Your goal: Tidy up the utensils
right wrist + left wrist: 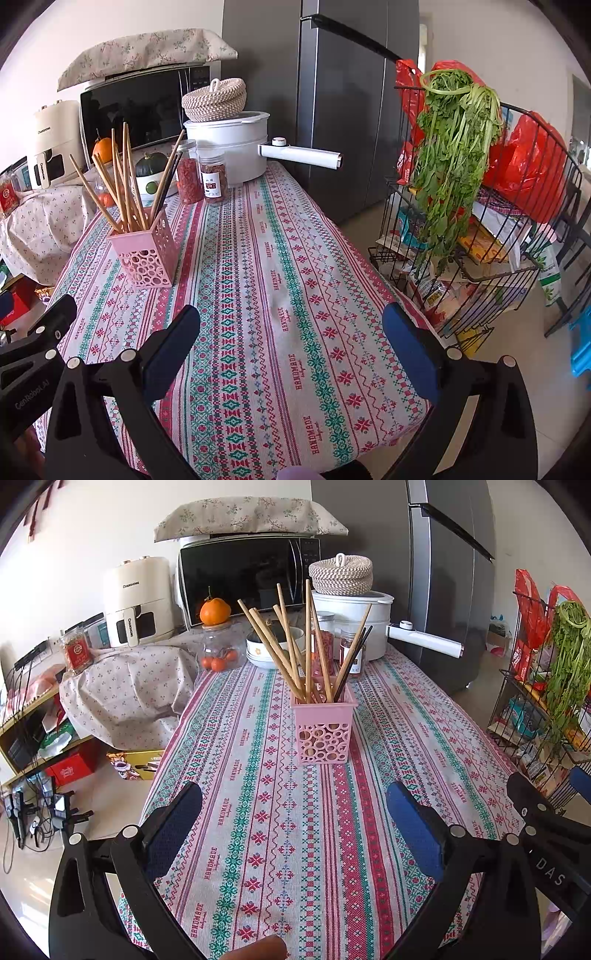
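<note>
A pink perforated utensil holder (pixel 323 728) stands upright on the patterned tablecloth (pixel 258 830). Several wooden chopsticks (pixel 280 653) and a dark pair (pixel 351 664) stand in it, fanned out. My left gripper (pixel 293 801) is open and empty, held above the cloth, short of the holder. In the right wrist view the holder (pixel 146 254) stands at the left with the chopsticks (pixel 122 181) in it. My right gripper (pixel 291 325) is open and empty over the cloth (pixel 295 295), right of the holder. The right gripper also shows at the left wrist view's right edge (pixel 546 823).
Behind the holder stand spice jars (pixel 352 651), stacked bowls (pixel 273 646), a jar with an orange on top (pixel 218 642), a white electric pot (pixel 354 620) with a woven basket, a microwave (pixel 251 576) and an air fryer. A wire rack (pixel 480 221) with greens stands right of the table.
</note>
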`<state>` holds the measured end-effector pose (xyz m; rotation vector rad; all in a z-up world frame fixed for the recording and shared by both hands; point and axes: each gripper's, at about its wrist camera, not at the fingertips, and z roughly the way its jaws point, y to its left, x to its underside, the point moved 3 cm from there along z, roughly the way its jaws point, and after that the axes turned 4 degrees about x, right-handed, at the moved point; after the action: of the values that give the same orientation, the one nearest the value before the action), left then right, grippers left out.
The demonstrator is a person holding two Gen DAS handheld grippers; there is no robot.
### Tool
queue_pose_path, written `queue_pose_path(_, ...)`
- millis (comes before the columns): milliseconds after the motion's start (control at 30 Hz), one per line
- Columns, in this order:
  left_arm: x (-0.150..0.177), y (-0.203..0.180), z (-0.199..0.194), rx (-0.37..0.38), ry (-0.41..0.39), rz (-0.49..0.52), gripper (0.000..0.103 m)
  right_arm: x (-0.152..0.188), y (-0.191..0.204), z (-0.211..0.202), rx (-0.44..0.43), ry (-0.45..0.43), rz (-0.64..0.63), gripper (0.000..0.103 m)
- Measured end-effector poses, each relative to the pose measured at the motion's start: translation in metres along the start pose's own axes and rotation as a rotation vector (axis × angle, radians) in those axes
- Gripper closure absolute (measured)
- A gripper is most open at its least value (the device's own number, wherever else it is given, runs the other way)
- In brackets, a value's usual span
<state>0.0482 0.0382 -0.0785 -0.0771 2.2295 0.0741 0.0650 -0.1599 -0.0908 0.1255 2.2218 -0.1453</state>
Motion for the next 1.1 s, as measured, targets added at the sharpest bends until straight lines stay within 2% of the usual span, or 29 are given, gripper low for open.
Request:
queue_pose_path(467,0.001,0.001,0.003,-0.003,0.012,-0.005,0.007,0.002,0.001,0.002,-0.003,0.006,-0.010,0.007)
queue_pose_path(700,0.004,0.000,0.012,0.023,0.066,-0.018,0.007,0.003,0.001,0.003,-0.008,0.011,-0.016,0.007)
queue_pose_path(867,0.004,-0.001,0.011,-0.049,0.054,0.001,0.007,0.003,0.000,0.004,-0.012,0.019,-0.016,0.007)
queue_pose_path(1100,0.000,0.002,0.001,-0.028,0.002,-0.009,0.009,0.003,0.001,0.004,-0.009,0.019,-0.016,0.007)
